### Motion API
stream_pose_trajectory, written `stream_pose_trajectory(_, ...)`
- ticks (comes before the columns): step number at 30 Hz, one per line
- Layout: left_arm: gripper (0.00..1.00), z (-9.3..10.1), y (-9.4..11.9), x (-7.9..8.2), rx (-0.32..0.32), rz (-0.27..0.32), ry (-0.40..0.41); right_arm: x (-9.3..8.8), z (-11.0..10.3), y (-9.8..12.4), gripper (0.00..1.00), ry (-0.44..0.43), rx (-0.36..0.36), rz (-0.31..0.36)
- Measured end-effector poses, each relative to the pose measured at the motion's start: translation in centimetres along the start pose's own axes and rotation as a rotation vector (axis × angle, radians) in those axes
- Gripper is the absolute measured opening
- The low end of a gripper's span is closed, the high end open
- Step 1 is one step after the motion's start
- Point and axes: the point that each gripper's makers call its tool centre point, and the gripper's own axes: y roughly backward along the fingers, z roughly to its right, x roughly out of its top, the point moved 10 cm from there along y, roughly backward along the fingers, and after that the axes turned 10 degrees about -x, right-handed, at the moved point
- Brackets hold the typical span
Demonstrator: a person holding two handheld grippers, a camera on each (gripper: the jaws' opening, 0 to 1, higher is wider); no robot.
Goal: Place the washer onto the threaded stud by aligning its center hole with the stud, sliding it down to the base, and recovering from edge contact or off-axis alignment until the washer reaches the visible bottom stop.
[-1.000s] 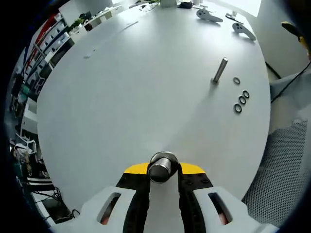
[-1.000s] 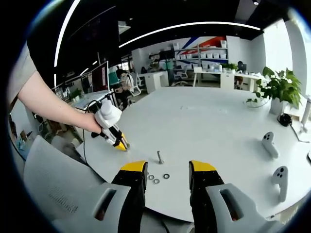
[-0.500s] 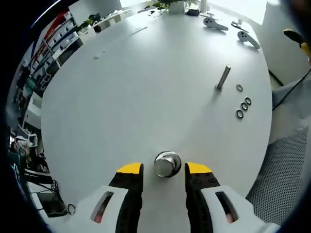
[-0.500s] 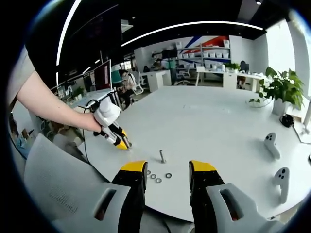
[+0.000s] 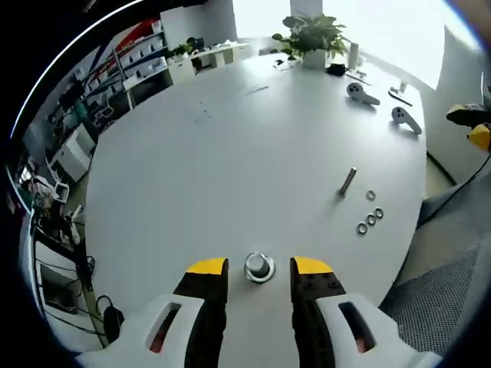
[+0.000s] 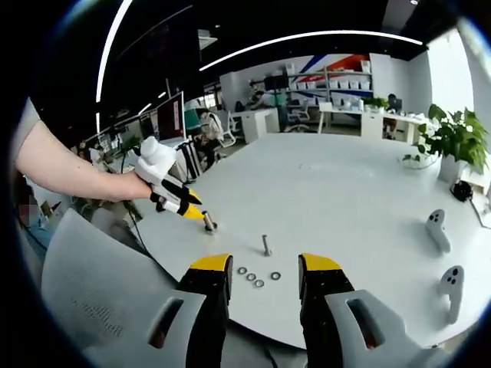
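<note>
Washers (image 6: 258, 276) are lying loose on the tabletop (image 6: 345, 192) beside the stud (image 6: 266, 245), just beyond my spread, empty right gripper (image 6: 257, 268). I'm thinking: pinch one by its rim, keeping it level over the stud. Left gripper (image 5: 259, 268) is hanging spread around another stud (image 5: 259, 267).

Open tabletop (image 5: 215, 169) around the stud (image 5: 347, 181) — washers (image 5: 370, 219) just beside it.

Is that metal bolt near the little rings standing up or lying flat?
Standing up. The bolt rises straight off the table, behind the rings.
</note>
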Motion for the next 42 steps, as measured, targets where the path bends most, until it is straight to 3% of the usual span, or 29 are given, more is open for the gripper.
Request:
stream_pose_trajectory(18,0.30,3.5,6.6,0.3,0.010,0.258,0.045,0.1,-0.2,0.2,0.37,0.004,0.010,0.013)
stream_pose_trajectory(26,0.30,4.2,8.8,0.0,0.013,0.339,0.049,0.0,-0.1,0.2,0.36,0.006,-0.010,0.004)
stream_pose_trajectory(36,0.32,5.2,12.5,-1.9,-0.012,0.439,0.071,-0.5,0.2,0.1,0.37,0.026,-0.071,-0.049)
stream_pose_trajectory(39,0.32,5.7,13.0,-2.2,-0.035,0.474,0.099,-0.6,0.3,0.0,0.38,0.047,-0.087,-0.075)
stream_pose_trajectory(42,0.32,6.3,13.0,-2.6,-0.053,0.474,0.082,-0.8,0.5,0.1,0.38,0.051,-0.108,-0.093)
